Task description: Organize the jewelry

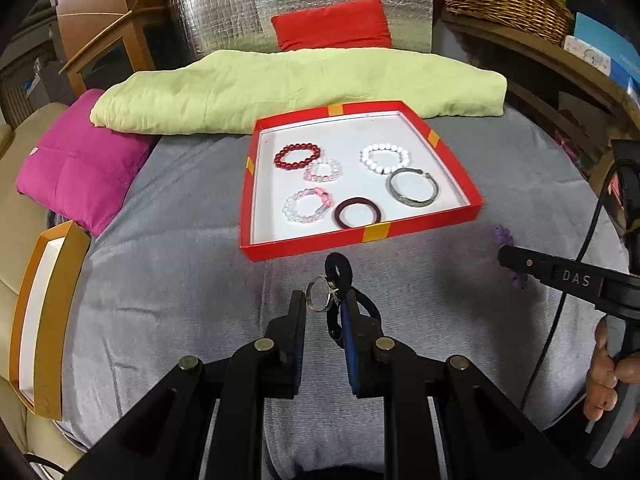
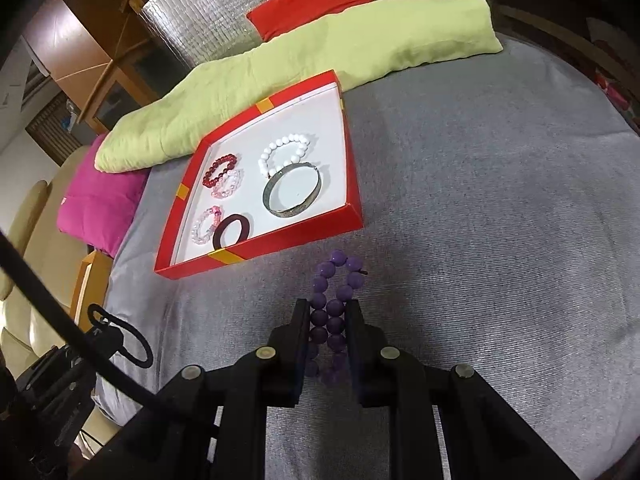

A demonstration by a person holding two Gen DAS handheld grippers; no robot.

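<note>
Grey cloth (image 1: 168, 280) under red tray (image 1: 456, 168), six bracelets inside

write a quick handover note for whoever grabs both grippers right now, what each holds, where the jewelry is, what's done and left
Left gripper: shut on a black hair tie with a silver ring, held above the grey cloth.
Right gripper: shut on the purple bead bracelet, also short of the tray.
Red tray: six pieces already inside: red beads, two pink-clear bead bracelets, white beads, silver bangle, dark maroon band.
Left to do: set both held pieces in the tray; bare floor shows at its far edge.
</note>
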